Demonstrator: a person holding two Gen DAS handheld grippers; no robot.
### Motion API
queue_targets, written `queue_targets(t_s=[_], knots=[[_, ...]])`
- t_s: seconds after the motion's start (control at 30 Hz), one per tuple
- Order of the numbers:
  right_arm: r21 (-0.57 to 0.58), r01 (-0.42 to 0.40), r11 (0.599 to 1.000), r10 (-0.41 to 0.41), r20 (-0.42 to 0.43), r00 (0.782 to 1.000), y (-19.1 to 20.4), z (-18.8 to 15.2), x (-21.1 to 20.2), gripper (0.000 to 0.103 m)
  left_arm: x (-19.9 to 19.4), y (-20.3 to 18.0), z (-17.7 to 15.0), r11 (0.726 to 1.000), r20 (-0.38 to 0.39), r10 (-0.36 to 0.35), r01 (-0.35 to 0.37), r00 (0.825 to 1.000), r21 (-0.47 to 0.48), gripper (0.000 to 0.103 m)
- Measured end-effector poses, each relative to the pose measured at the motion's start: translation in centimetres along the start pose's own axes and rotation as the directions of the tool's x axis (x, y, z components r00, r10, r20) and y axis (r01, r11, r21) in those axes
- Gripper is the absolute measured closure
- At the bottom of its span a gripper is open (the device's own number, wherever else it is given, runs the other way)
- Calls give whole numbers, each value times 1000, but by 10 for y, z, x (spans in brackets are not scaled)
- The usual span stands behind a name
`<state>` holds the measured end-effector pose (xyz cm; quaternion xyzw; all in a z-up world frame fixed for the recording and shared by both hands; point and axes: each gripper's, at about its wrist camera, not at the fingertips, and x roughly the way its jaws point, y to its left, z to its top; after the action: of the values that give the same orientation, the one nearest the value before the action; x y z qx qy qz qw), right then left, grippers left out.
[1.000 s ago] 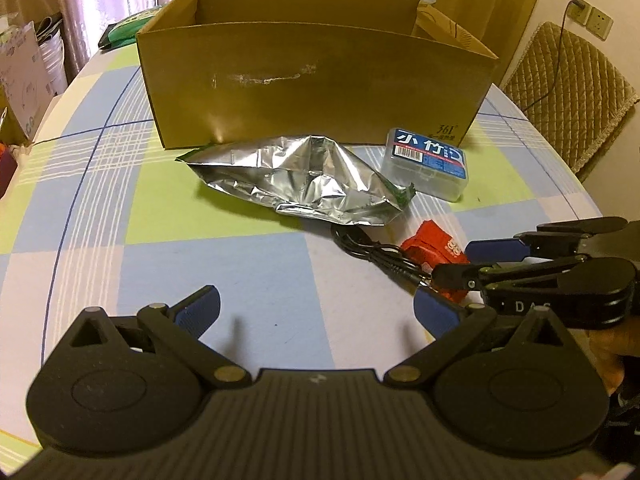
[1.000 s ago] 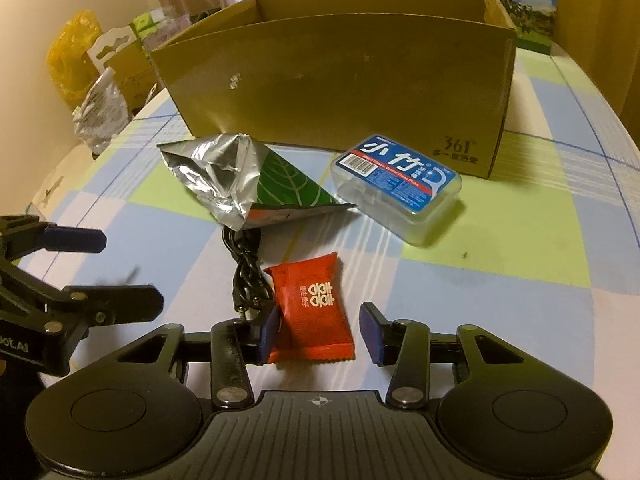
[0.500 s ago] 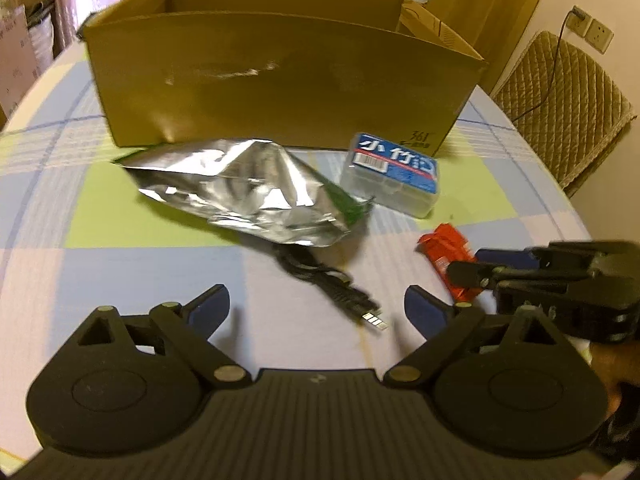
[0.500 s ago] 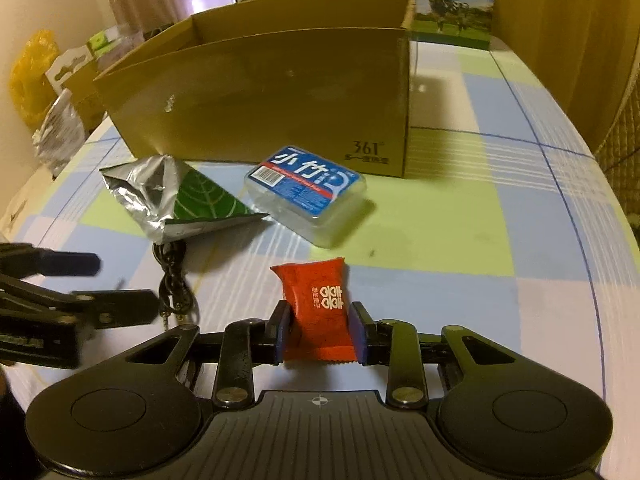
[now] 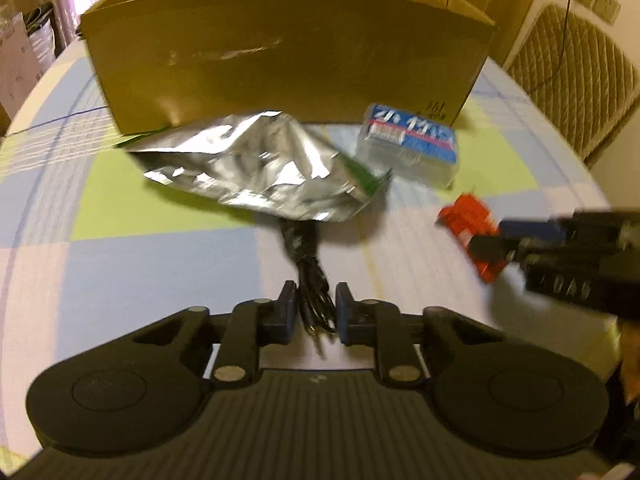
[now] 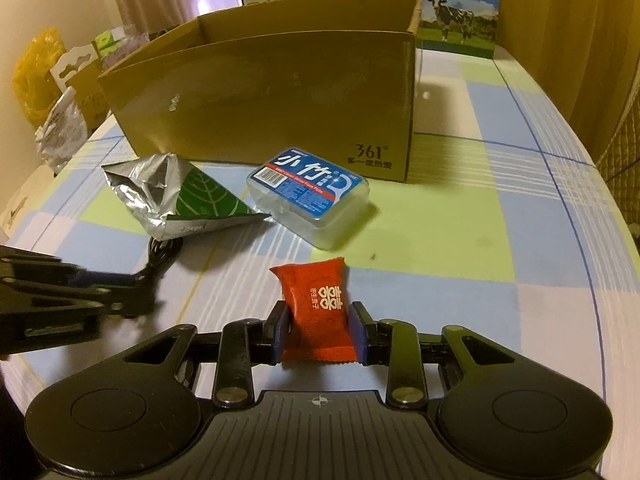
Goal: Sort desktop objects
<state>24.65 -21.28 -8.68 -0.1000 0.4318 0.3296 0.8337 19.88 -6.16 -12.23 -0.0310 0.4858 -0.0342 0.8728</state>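
Left tongs (image 5: 316, 312) closed onto black cable (image 5: 308, 268) (coiled, glossy); right tongs (image 6: 318, 334) pinch red sachet (image 6: 318, 308).

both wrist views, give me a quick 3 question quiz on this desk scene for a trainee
1. True or false: the right tool is shut on the red packet.
2. What lies between the fingers of the left tool?
A. the black cable
B. the foil bag
C. the blue-labelled plastic box
3. Fill in: the foil bag and the plastic box lie on the tablecloth in front of the ____ box.

Key:
1. true
2. A
3. cardboard
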Motion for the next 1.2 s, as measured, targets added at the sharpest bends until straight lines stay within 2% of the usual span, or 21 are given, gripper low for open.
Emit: queue_targets(t_s=[0.13,0.37,0.6,0.97,1.07,1.2], knots=[[-21,1,1000,-1,1,1000,6,-3,-1,73,-9,12,-12,1000,-25,3,-3,1000,11,90],[-26,11,1000,-11,5,1000,9,-5,-2,69,-7,20,-14,1000,-10,-8,8,1000,2,87],[-7,22,1000,-22,11,1000,6,-5,0,63,-4,17,-9,1000,-4,1,-1,1000,24,87],[-72,39,997,-37,29,999,14,-6,8,62,-9,12,-18,999,8,3,-3,1000,38,91],[-132,55,990,-50,43,998,22,-6,11,63,-10,11,-19,999,8,-2,2,1000,38,91],[-117,54,992,-49,44,998,22,-6,10,75,-13,10,-18,999,12,-9,9,1000,37,91]])
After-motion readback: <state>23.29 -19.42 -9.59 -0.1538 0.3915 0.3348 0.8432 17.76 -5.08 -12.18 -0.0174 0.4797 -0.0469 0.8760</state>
